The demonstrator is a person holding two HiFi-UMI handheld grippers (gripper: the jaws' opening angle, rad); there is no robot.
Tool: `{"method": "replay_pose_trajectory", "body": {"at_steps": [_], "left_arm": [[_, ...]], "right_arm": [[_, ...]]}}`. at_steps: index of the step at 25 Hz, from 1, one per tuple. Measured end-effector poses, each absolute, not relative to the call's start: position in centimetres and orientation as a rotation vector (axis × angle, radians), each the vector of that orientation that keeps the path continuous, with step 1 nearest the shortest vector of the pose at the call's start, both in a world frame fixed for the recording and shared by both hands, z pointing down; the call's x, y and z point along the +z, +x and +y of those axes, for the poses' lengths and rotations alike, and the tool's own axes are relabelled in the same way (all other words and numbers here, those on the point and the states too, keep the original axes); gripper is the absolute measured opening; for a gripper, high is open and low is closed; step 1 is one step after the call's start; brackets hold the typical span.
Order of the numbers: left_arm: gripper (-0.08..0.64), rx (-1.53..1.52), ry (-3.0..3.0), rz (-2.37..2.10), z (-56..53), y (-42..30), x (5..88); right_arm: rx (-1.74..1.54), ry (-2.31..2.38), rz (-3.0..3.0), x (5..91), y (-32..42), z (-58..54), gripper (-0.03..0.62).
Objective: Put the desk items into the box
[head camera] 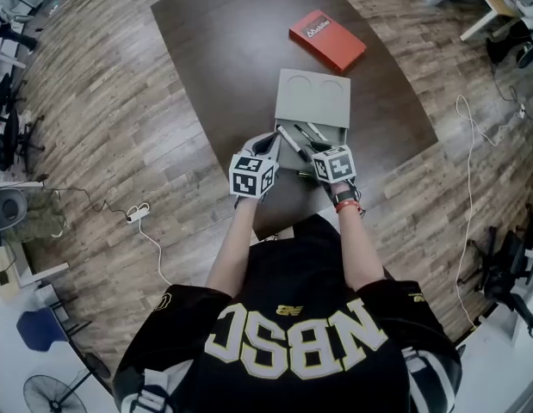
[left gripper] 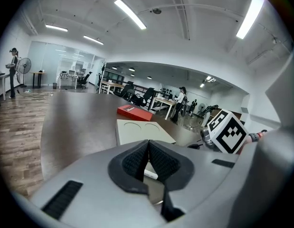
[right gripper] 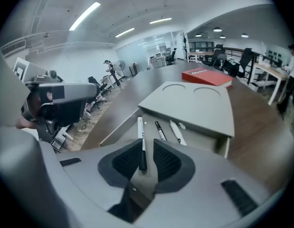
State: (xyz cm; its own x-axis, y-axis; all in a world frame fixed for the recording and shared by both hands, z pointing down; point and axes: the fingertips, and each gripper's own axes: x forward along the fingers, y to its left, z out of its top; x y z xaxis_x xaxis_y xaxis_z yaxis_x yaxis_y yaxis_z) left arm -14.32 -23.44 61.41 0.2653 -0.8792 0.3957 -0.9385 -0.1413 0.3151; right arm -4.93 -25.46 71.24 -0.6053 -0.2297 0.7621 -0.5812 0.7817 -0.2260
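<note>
The black marker [right gripper: 142, 144] lay pointing into the open grey box [right gripper: 194, 106]. Its near end sat between the fingers of the right gripper [right gripper: 147, 152], which stood apart and left a gap beside the marker. A thin pen [right gripper: 160, 129] and a white pen [right gripper: 175, 131] lay in the box just beside it. At the box's near edge we kept the left gripper [left gripper: 147, 148] with its fingers together on nothing. Beyond the box, a red book [head camera: 327, 40] lay on the dark table [head camera: 223, 41].
</note>
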Motion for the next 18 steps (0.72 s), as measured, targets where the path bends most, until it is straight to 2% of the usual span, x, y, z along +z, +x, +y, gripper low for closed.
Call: {"method": "replay_pose_trajectory", "body": {"at_steps": [10,18], "left_arm": [[0.016,0.154,2.191,-1.579,-24.1,-11.2,58.3],[0.015,0.109,2.293,-1.584,-23.0,-9.9,54.9]], "right_arm": [[0.62,0.903,-2.334,65.9,0.3,-28.2,0.025],[0.57,1.104,-2.425,59.2,3.4,-27.1,0.009]]}}
